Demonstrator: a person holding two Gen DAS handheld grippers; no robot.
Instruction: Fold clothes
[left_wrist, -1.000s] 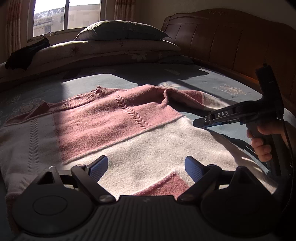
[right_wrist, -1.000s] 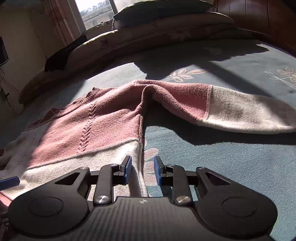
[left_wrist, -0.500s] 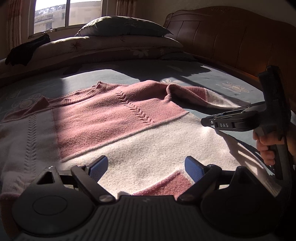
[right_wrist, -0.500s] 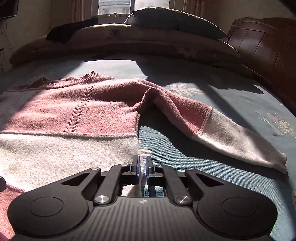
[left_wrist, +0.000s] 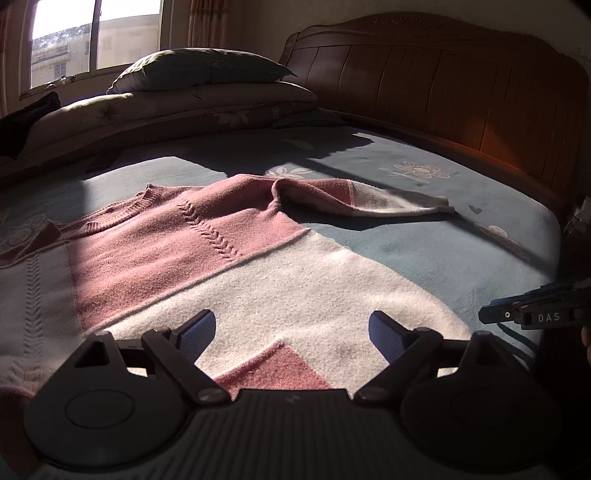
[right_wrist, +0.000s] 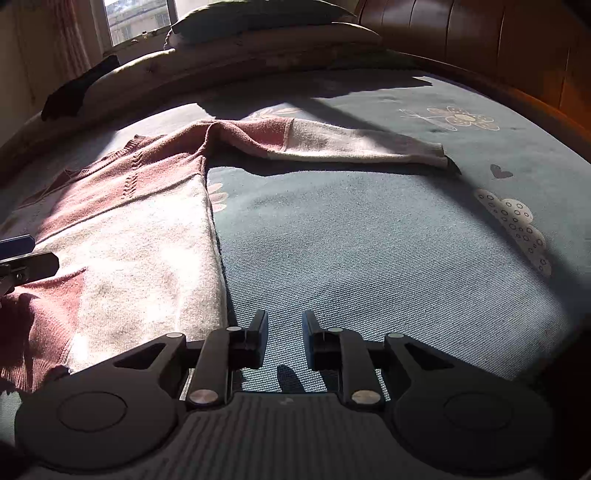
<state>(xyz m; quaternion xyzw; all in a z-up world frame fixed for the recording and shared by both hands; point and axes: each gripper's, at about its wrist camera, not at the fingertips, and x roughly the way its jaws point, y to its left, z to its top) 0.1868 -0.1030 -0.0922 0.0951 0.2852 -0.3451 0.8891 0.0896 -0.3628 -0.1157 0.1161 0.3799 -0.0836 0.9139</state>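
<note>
A pink and cream knitted sweater (left_wrist: 229, 266) lies flat on the blue bedsheet (left_wrist: 424, 240). Its right sleeve (left_wrist: 388, 201) stretches out sideways over the sheet. My left gripper (left_wrist: 291, 325) hovers wide open above the cream lower part, with nothing between its fingers. In the right wrist view the sweater (right_wrist: 140, 236) fills the left side and the sleeve (right_wrist: 351, 142) runs across the back. My right gripper (right_wrist: 283, 325) is over bare sheet just right of the sweater's side edge; its jaws are opening, a narrow gap with nothing in it. Its tip (left_wrist: 491, 315) shows at the right edge of the left wrist view.
A wooden headboard (left_wrist: 461, 92) runs along the right and back. Stacked pillows and a rolled quilt (left_wrist: 207, 70) lie at the far end under a window. A dark garment (right_wrist: 77, 92) rests on the quilt. Bare blue sheet (right_wrist: 388, 240) lies right of the sweater.
My right gripper shut, then parted a little, and moved right off the sweater's side edge onto bare sheet. The left gripper stays wide open and has shifted only slightly.
</note>
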